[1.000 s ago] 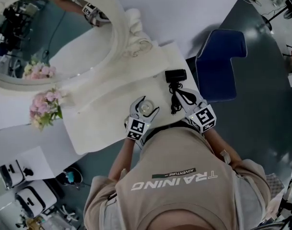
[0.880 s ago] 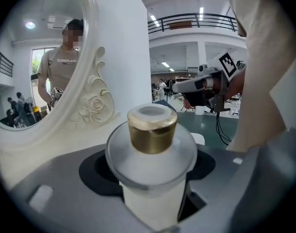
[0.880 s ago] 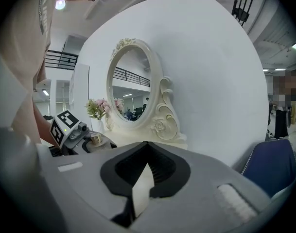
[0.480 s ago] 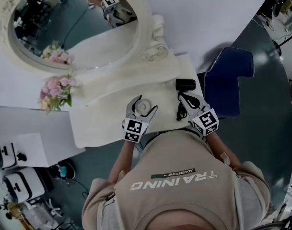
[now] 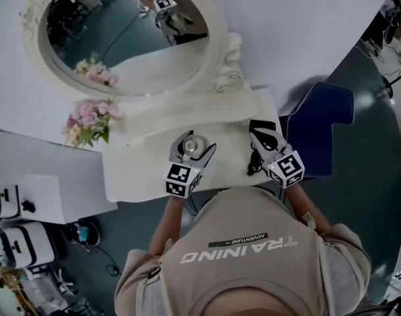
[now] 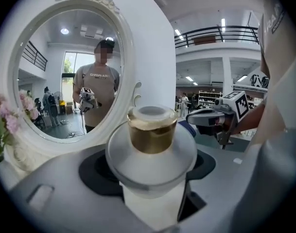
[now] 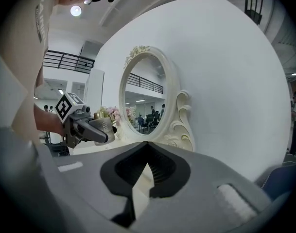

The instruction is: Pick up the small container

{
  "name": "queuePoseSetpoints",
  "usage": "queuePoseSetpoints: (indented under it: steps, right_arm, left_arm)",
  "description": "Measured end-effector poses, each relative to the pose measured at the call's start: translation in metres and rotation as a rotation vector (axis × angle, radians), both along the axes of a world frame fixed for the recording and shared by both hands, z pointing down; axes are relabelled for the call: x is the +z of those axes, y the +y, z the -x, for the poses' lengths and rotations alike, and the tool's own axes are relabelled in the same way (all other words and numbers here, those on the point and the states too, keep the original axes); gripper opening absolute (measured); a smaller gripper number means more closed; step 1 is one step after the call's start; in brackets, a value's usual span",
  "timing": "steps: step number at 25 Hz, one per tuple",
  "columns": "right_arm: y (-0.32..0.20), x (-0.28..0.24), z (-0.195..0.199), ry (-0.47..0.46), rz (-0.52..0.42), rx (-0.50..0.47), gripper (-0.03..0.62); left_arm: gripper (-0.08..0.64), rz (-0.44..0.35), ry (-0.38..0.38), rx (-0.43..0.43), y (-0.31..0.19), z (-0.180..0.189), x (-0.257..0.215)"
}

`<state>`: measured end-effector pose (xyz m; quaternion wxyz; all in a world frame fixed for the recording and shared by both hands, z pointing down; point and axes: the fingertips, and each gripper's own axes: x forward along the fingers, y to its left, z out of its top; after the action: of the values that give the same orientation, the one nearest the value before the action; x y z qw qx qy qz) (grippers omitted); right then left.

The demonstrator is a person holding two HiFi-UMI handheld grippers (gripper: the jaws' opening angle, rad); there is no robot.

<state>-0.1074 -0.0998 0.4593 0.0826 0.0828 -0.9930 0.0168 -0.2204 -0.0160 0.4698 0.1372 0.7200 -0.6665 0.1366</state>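
- Your left claw (image 5: 194, 145) is clenched on the container (image 5: 190, 147); in the left gripper view the clear, rounded body fills the space between the two dark pads (image 6: 95, 168).
- The container has a gold band under a clear lid and stands upright in the grip.
- It sits over the front middle of the white counter (image 5: 144, 170). You cannot tell from any view whether its base touches the top or hangs just above it.
- Your right claw (image 5: 258, 131) is clenched on nothing; in the right gripper view its jaws meet, with only a thin sliver showing between them.
- The right claw is over the right end of the counter, well apart from the container, and points toward the wall.
- A black cable (image 5: 254, 165) lies on the counter just beside and partly under the right claw.
- An oval mirror (image 5: 131, 35) in a cream frame stands at the back of the counter, with pink flowers (image 5: 88, 119) at its lower left.
- A blue chair (image 5: 319, 130) stands off the counter's right end.
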Motion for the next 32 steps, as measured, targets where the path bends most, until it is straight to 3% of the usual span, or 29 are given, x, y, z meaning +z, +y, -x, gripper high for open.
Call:
queuePoseSetpoints:
  steps: [7, 14, 20, 32]
  right_arm:
    - [-0.005, -0.033, 0.013, -0.049, -0.005, -0.01, 0.003]
    - [0.01, -0.046, 0.023, -0.018, -0.126, -0.089, 0.003]
    - [0.009, -0.061, 0.026, -0.086, -0.06, -0.088, 0.003]
    - [0.003, -0.088, 0.031, -0.129, -0.124, -0.066, 0.003]
  left_arm:
    - [0.354, -0.042, -0.036, -0.015, -0.003, 0.012, -0.024]
    - [0.354, -0.087, -0.023, -0.024, -0.006, 0.017, -0.046]
    - [0.354, -0.089, -0.034, -0.04, -0.007, 0.023, -0.052]
    - [0.354, -0.119, -0.051, -0.057, -0.002, 0.034, -0.064]
